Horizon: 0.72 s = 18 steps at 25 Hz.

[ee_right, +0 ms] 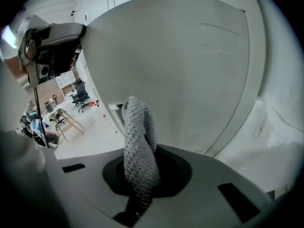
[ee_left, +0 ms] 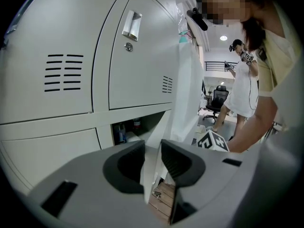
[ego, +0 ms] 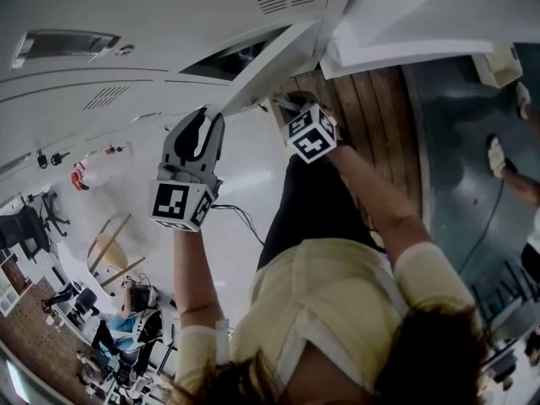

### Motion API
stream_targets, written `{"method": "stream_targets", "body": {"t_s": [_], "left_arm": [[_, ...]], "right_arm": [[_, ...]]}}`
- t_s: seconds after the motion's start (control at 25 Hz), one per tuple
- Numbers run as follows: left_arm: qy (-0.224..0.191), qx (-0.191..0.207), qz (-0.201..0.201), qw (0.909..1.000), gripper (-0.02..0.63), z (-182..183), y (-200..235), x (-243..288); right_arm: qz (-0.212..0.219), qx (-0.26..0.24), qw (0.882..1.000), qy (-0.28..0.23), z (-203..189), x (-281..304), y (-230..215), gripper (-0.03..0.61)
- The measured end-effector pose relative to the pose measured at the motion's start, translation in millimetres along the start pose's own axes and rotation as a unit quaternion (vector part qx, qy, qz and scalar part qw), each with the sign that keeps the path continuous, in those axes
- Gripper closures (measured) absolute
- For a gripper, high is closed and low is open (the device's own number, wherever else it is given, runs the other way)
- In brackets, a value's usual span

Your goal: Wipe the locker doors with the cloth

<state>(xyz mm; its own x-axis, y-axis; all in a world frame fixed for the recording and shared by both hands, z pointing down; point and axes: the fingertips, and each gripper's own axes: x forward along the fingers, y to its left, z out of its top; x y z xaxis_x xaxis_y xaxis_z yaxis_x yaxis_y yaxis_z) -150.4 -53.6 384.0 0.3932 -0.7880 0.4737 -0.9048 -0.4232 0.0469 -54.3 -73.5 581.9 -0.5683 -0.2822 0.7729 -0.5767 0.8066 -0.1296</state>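
Note:
A light grey locker door [ego: 268, 67] stands swung open from the bank of lockers. My left gripper [ego: 205, 129] has the door's free edge [ee_left: 156, 151] between its two dark pads, which close against it. My right gripper [ego: 295, 106] sits to the right of the door's lower corner, with its marker cube [ego: 312, 133] facing up. In the right gripper view, my right gripper [ee_right: 142, 177] is shut on a grey knitted cloth [ee_right: 138, 141]. The cloth stands up out of the jaws just in front of the door's broad pale face [ee_right: 190, 65].
Closed locker doors with vents and a handle [ee_left: 131, 25] fill the left. The open compartment [ee_left: 126, 129] holds bottles. Another open door [ego: 422, 24] hangs at upper right over a wooden floor [ego: 371, 108]. A person in white [ee_left: 242, 89] and an office chair [ee_left: 218, 99] are behind.

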Motion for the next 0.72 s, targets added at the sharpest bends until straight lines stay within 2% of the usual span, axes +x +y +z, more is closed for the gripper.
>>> {"method": "stream_targets", "body": {"t_s": [0.32,0.72], "left_arm": [[0.003,0.004,0.001,1.0,0.509,0,1,1],[-0.001,-0.002,0.002,1.0,0.509,0,2,0]], "right_arm": [[0.042,-0.031,0.999,0.004,3,26,44,0.566],[0.075,-0.087,0.993,0.015,10,45,71,0.566]]}}
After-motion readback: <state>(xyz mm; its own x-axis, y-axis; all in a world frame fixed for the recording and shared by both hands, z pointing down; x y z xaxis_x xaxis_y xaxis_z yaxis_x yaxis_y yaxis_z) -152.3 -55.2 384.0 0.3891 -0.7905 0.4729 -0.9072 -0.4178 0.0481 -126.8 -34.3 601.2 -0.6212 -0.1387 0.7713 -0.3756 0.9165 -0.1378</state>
